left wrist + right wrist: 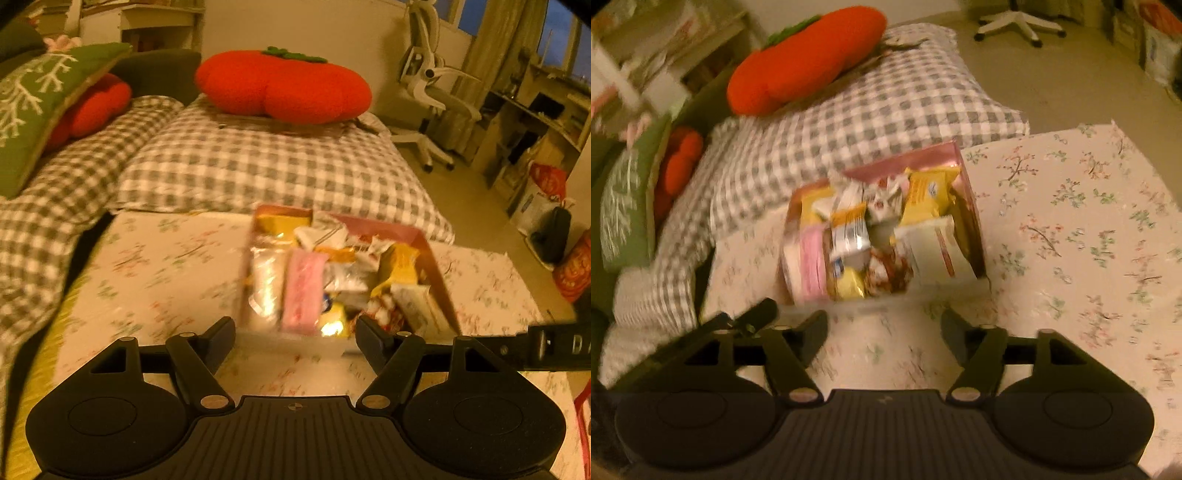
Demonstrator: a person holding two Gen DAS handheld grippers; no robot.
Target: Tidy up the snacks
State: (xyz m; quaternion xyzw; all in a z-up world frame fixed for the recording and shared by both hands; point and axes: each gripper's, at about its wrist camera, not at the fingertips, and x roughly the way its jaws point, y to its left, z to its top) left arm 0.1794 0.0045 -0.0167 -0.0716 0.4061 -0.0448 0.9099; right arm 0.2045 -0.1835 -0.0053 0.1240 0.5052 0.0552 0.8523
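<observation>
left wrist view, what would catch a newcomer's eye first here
The big red tomato-shaped cushion on the checked bedding at the back stands out most. Nearer, a pink box crammed with snack packets sits on the floral cloth, just beyond the open, empty jaws of the left gripper.

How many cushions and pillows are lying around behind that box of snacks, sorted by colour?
Red-orange cushions: 2, the big pumpkin-shaped cushion and a smaller red cushion
Green cushions: 1, the green cushion with a white pattern
Grey-and-white checked pillows: 1, the checked pillow
Total: 4
The box of snacks is too blurred to count its packets.
</observation>
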